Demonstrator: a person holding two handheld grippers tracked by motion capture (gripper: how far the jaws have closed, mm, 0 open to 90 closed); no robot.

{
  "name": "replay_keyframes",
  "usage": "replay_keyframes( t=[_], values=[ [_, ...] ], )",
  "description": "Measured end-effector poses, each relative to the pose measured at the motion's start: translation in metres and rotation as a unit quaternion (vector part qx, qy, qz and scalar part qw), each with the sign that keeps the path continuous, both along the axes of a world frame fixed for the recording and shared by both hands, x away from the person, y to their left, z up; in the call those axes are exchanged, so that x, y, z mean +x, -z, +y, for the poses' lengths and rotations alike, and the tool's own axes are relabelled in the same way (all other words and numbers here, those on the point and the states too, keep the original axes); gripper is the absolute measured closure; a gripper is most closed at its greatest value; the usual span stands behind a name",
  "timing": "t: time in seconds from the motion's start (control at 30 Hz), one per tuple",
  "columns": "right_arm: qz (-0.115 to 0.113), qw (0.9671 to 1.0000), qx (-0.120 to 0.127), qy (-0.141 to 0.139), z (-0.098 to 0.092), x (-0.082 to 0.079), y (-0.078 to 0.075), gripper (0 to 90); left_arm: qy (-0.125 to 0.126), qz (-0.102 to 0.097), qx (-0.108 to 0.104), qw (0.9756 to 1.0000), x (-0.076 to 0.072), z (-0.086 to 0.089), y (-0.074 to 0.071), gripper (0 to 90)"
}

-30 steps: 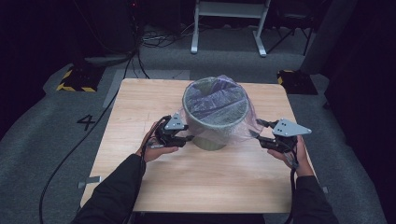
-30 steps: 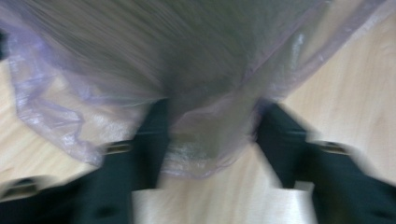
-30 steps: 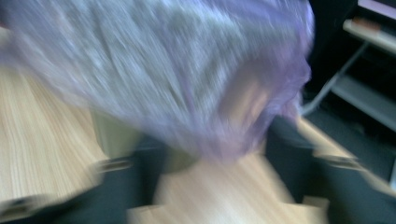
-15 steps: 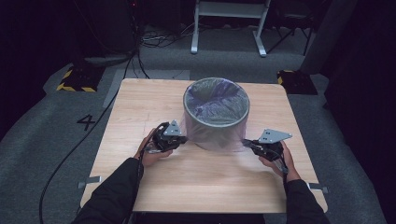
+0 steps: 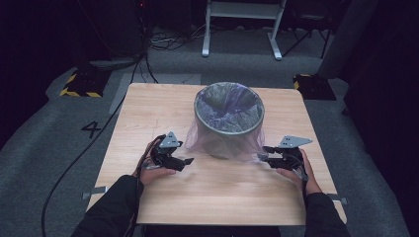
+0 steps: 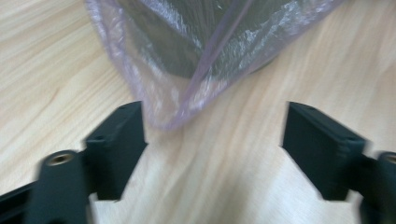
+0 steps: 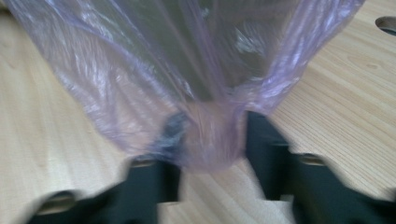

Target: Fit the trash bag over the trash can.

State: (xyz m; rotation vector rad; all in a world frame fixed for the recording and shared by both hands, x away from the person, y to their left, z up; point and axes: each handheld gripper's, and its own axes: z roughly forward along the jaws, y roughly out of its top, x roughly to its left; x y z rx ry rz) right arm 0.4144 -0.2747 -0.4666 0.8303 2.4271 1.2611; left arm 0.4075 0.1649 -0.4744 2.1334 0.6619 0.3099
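A grey round bin [image 5: 228,132] stands in the middle of the wooden table [image 5: 217,197], lined with a thin purple bag [image 5: 202,140] whose hem is folded over the rim and hangs down the sides. My left gripper [image 5: 189,161] lies low at the bin's left. Its jaws have just been opening and stand wide in the left gripper view [image 6: 212,135], with the bag's hem [image 6: 177,93] loose by one jaw. My right gripper [image 5: 262,156] sits at the bin's right. Its jaws have just been opening too; the hem [image 7: 140,70] droops slack between them [image 7: 212,140].
A black cable [image 5: 74,168] trails off the table's left side to the floor. Yellow-and-black striped blocks [image 5: 79,86] lie on the grey floor behind the table's corners. A white frame [image 5: 242,29] stands farther back. Bare tabletop stretches in front of the bin.
Both hands have come down beside the bin, drawing the bag's hem lower over its sides. Both grippers, shut half a second ago, have now opened and the hem hangs loose.
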Motion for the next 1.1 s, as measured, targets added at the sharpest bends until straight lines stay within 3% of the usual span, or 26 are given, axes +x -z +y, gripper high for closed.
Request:
replay_keyframes(
  t=[0.07,0.17,0.27,0.33,0.43,0.6,0.7,0.77,0.87,1.0,1.1],
  values=[
    [0.0,0.9999,-0.005,0.01,-0.004,-0.004,-0.001,32.5,0.001,0.002,0.001,1.0,-0.007,0.003,0.0,16.5],
    [0.004,0.9998,-0.007,0.019,-0.013,-0.011,-0.002,21.0,-0.002,0.013,0.013,0.9998,-0.016,0.007,0.002,15.9],
    [-0.001,0.9995,0.006,0.032,-0.026,-0.018,-0.006,20.4,0.002,0.014,0.035,0.9993,-0.026,0.01,0.006,16.0],
    [-0.011,0.999,0.028,0.032,-0.035,-0.025,-0.015,20.6,0.002,0.019,0.042,0.9989,-0.032,0.011,0.01,15.9],
    [-0.036,0.9981,0.044,0.021,-0.042,-0.035,-0.036,20.9,0.006,0.022,0.048,0.9986,-0.043,0.013,0.014,16.0],
    [-0.101,0.9909,0.088,0.006,-0.04,-0.048,-0.091,21.8,0.008,0.026,0.053,0.9983,-0.055,0.017,0.019,15.9],
    [-0.128,0.9878,0.087,-0.016,-0.029,-0.053,-0.123,22.0,0.007,0.026,0.056,0.9981,-0.057,0.02,0.022,15.8],
    [-0.142,0.9858,0.088,-0.014,-0.02,-0.05,-0.139,23.7,0.006,0.027,0.06,0.9978,-0.058,0.021,0.024,15.9],
    [-0.147,0.9855,0.084,-0.014,-0.005,-0.039,-0.156,23.9,0.005,0.032,0.062,0.9976,-0.058,0.022,0.026,15.9],
    [-0.14,0.9869,0.08,-0.01,0.016,-0.016,-0.164,24.9,0.007,0.033,0.061,0.9976,-0.058,0.021,0.029,15.6],
    [-0.121,0.9888,0.087,-0.007,0.031,0.004,-0.165,26.0,0.01,0.033,0.057,0.9978,-0.057,0.022,0.029,15.2]
  ],
)
